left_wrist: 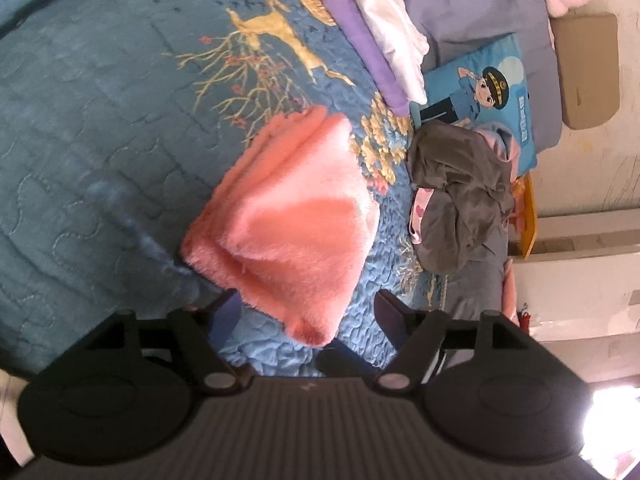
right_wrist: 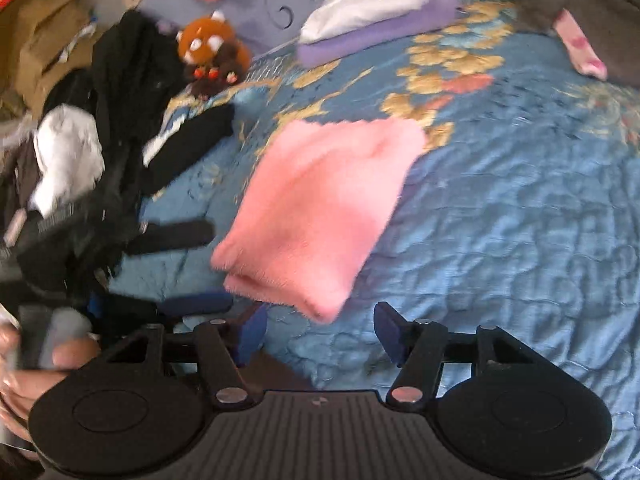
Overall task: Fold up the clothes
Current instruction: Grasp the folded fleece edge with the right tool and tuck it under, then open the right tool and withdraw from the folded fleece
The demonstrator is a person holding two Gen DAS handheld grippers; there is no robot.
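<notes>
Left wrist view: folded pink cloth (left_wrist: pixel 288 216) at frame centre on bed (left_wrist: pixel 100 120); left hand-held gripper (left_wrist: pixel 306 312) and right hand-held gripper (right_wrist: pixel 320 332) both wide open, empty.

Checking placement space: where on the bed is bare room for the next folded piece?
Bare quilt lies right of the folded pink garment, below the grey clothes. Crowded: the dark pile on its left, and the purple-and-white stack beyond.
</notes>
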